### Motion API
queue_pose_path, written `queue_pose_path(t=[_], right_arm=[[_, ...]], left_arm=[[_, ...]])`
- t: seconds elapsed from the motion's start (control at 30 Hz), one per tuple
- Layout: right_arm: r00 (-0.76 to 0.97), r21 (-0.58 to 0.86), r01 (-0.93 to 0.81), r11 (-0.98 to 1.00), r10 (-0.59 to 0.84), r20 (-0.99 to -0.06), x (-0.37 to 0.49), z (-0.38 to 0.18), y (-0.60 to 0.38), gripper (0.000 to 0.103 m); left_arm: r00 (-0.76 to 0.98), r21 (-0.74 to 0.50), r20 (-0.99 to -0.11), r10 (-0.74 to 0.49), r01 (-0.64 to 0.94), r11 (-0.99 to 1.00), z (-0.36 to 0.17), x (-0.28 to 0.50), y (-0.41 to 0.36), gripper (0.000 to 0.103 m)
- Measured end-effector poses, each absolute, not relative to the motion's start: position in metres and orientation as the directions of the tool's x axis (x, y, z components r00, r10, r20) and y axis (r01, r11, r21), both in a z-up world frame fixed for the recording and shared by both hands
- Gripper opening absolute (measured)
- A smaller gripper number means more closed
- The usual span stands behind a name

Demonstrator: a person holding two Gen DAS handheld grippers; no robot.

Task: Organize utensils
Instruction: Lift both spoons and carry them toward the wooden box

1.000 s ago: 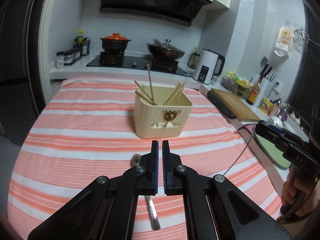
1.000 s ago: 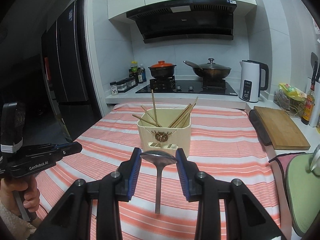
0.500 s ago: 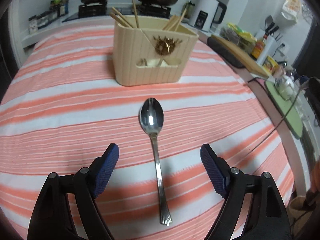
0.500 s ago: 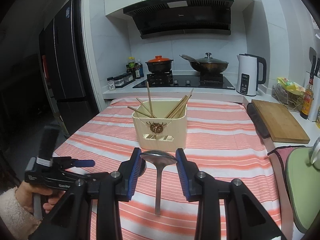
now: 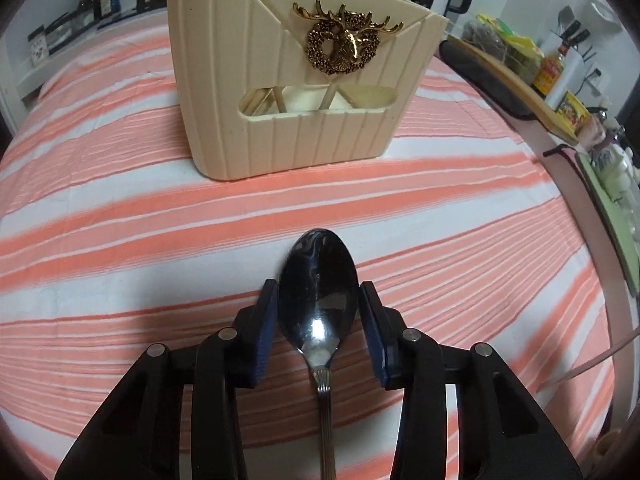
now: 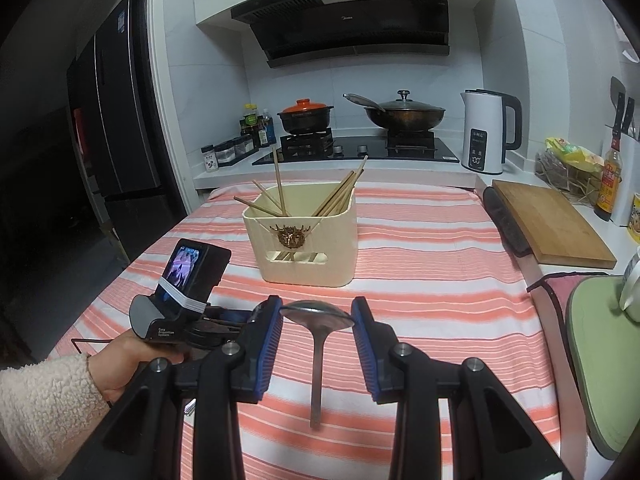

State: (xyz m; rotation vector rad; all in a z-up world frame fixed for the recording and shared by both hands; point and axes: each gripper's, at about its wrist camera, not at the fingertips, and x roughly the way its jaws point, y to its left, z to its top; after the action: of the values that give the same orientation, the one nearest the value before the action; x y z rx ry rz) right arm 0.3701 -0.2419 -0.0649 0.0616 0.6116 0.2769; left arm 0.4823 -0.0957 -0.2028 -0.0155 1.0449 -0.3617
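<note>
A steel spoon (image 5: 316, 264) lies on the striped tablecloth (image 5: 120, 208), bowl towards the cream utensil holder (image 5: 296, 80). My left gripper (image 5: 319, 286) is low over the spoon. Its jaws are closing on either side of the bowl, with a sliver of gap at each blue pad. My right gripper (image 6: 317, 320) is shut on the bowl of a second spoon (image 6: 316, 344), held above the cloth with its handle hanging down. The holder (image 6: 304, 240) stands in front of it with several chopsticks (image 6: 336, 196) inside. A hand (image 6: 120, 360) in a fleece sleeve holds the left gripper's body at lower left.
A wooden cutting board (image 6: 552, 220) and a green mat (image 6: 600, 352) lie along the table's right edge. A white kettle (image 6: 484, 132), a hob with two pots (image 6: 404, 114) and bottles (image 6: 256, 128) line the back counter. A dark fridge (image 6: 112, 120) stands to the left.
My left gripper dropped towards the cloth and forward to the lying spoon. It went from shut to wide open and then narrowed around the bowl. The right gripper kept its spoon and hardly moved.
</note>
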Motion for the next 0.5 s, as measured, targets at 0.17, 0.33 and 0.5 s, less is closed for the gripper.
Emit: queue_pose_path(t=[0.17,0.33,0.5], right_arm=[[0.783,0.140,-0.236,0.962,0.274,-0.558,0.371,-0.063,-0.243,0.036],[0.785,0.150,-0.244,0.958,0.286,-0.550,0.370,-0.058,-0.241,0.036],[0.782,0.160,-0.256,0.953,0.302,-0.545,0.369,-0.054,-0.234,0.036]], left_arm=[[0.539,-0.201,-0.775,-0.329,0.283,0.938,-0.168,0.453,-0.080,0.040],[0.640,-0.212,-0.683,-0.354,0.289,0.933,-0.119,0.415,-0.061,0.040],[0.705,-0.206,-0.616,-0.351,0.286,0.936,-0.091,0.390,-0.050,0.040]])
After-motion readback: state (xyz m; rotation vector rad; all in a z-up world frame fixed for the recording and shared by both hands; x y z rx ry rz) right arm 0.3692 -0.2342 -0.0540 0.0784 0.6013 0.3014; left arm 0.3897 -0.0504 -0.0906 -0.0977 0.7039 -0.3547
